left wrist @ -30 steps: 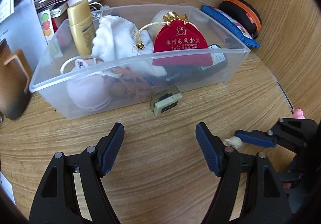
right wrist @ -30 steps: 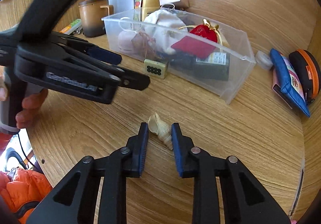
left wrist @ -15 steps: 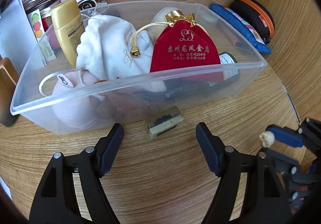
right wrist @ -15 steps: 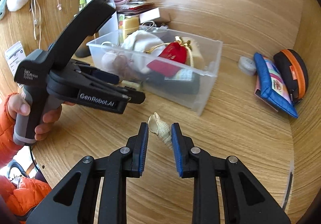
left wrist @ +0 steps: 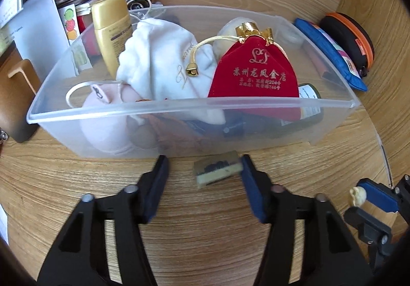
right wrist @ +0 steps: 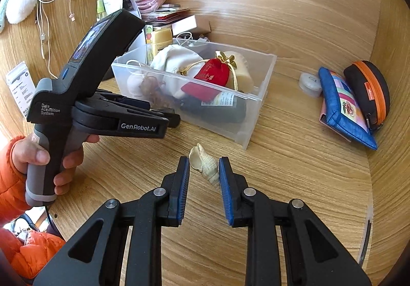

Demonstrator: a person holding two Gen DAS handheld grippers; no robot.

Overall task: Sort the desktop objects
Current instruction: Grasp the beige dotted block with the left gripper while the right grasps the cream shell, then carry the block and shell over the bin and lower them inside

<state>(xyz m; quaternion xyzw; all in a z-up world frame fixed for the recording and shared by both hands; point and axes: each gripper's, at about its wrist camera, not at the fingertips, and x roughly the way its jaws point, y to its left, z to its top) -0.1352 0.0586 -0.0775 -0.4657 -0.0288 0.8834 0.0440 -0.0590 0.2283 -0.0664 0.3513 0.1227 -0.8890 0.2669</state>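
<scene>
Left wrist view: the left gripper (left wrist: 202,169) points down at the wooden bench (left wrist: 205,234), its blue pads blurred. Its jaws have just been closing around a small cream-and-green tile with dark dots (left wrist: 217,169) that lies on the bench just in front of the clear plastic storage bin (left wrist: 179,106). The right pad touches the tile's end; the left pad stands apart from it, so nothing is clamped. The tile is smeared and its markings cannot be read. Inside the bin sit a red velvet drawstring pouch with gold lettering (left wrist: 253,73), a white cloth pouch (left wrist: 164,55), a gold plastic bottle (left wrist: 111,29) and a pale pink pouch (left wrist: 105,127), the lower things dimmed by the frosted wall. At the right edge the right gripper (left wrist: 358,198) is partly cut off, with a cream spiral seashell (left wrist: 358,195) at its pads.

Right wrist view: the right gripper (right wrist: 204,170) is clamped on the seashell (right wrist: 205,165), held above the bench (right wrist: 294,170), its tip hidden between the pads. The left gripper (right wrist: 171,116), held by a hand (right wrist: 43,160) in an orange sleeve, reaches to the bin's (right wrist: 251,101) near wall and hides the tile. A blue fabric zip pouch (right wrist: 343,106) and a black oval case with orange zip (right wrist: 369,91) lie well apart to the right.
</scene>
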